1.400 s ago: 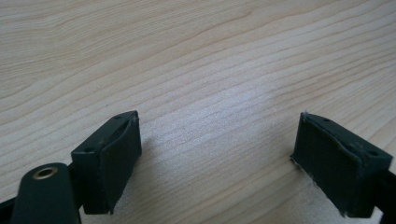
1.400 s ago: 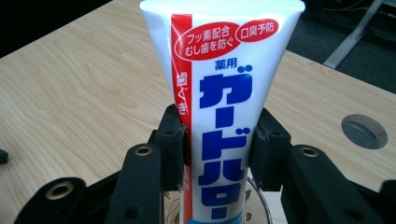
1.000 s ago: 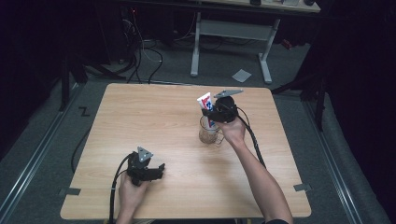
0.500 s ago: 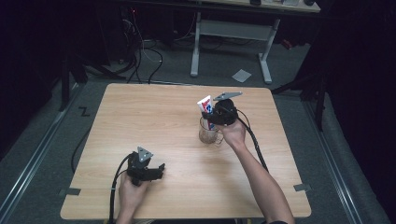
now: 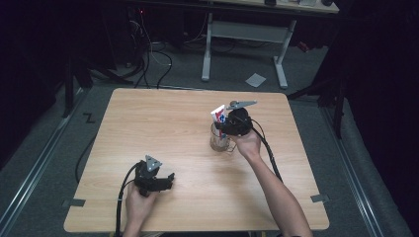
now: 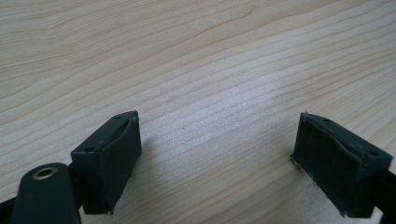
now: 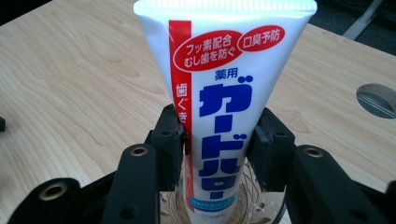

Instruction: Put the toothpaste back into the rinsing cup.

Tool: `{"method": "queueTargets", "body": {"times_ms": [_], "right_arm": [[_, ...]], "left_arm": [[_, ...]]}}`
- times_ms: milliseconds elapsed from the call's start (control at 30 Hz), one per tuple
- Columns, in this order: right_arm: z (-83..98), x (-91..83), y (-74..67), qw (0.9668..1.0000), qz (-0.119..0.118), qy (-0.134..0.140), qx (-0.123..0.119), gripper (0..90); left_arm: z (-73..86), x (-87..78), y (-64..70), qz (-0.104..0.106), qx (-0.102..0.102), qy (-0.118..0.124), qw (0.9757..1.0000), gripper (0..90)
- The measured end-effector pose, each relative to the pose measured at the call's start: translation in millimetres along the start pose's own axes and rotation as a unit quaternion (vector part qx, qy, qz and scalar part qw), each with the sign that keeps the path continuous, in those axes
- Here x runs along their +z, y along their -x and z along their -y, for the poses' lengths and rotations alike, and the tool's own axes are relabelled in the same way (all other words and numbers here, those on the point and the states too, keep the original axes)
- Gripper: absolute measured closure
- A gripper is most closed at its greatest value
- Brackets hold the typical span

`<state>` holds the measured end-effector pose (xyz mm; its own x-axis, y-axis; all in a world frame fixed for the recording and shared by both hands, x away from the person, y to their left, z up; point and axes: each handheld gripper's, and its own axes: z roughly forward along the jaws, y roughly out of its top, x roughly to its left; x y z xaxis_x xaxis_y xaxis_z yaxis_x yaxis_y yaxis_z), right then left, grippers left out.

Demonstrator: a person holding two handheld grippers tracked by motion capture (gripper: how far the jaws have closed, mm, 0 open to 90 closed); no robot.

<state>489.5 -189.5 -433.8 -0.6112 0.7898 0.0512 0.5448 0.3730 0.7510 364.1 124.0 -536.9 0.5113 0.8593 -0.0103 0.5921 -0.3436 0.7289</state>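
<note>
Toothpaste tube (image 7: pixel 224 93) standing cap-down in glass mug (image 5: pixel 220 140); right gripper (image 7: pixel 219 140) releasing.

Right jaws have just been opening with the tube between them, the left pad still touching and the right pad at its edge. Risk: dragging or tipping tube and mug on withdrawal (light glass). Left gripper (image 6: pixel 215 154) rests open and empty on the table (image 5: pixel 163 123). Tube cap and mug base are hidden.
</note>
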Motion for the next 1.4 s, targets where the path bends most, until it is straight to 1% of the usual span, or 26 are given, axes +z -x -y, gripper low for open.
{"method": "queueTargets", "body": {"times_ms": [100, 167, 300, 533, 667, 800, 900, 1033, 1233, 1400], "right_arm": [[0.4, 0.0, -1.5, 1.0000, 0.002, -0.003, -0.002, 58.2], [0.4, 0.0, -2.4, 0.9999, 0.005, -0.004, -0.010, 58.2], [1.0, 0.7, -4.1, 0.9999, 0.002, -0.005, -0.010, 58.2], [2.8, 1.7, -5.0, 0.9999, 0.003, -0.009, -0.013, 58.2], [6.4, 3.5, -4.6, 0.9998, 0.005, -0.012, -0.018, 57.9], [9.7, 2.2, -3.5, 0.9999, 0.003, -0.009, -0.012, 57.5], [11.0, 0.8, -2.8, 0.9999, 0.003, -0.010, -0.013, 57.2], [13.7, -2.1, -5.2, 0.9995, 0.012, -0.015, -0.026, 56.5], [15.2, -3.0, -3.4, 0.9997, 0.008, -0.016, -0.018, 55.1], [16.1, -3.6, -3.1, 0.9996, 0.006, -0.017, -0.020, 53.5]], "left_arm": [[0.0, 0.0, 0.0, 0.000, 0.000, 0.000, 1.0000, 15.2], [0.0, 0.0, 0.0, 0.000, 0.000, 0.000, 1.0000, 15.2], [0.0, 0.0, 0.1, 0.000, -0.001, 0.000, 1.0000, 15.3], [0.0, 0.0, 0.1, 0.000, -0.001, 0.000, 1.0000, 15.3], [0.0, 0.1, 0.1, 0.000, -0.001, 0.000, 1.0000, 15.3], [-0.1, 0.0, 0.1, 0.000, 0.000, 0.000, 1.0000, 15.3], [-0.1, 0.1, 0.1, 0.000, -0.001, 0.000, 1.0000, 15.3], [-0.1, 0.0, 0.1, 0.000, -0.001, 0.000, 1.0000, 15.3], [0.0, 0.0, 0.1, 0.000, 0.000, 0.000, 1.0000, 15.3], [0.0, 0.0, 0.2, 0.000, -0.001, 0.000, 1.0000, 15.2]]}}
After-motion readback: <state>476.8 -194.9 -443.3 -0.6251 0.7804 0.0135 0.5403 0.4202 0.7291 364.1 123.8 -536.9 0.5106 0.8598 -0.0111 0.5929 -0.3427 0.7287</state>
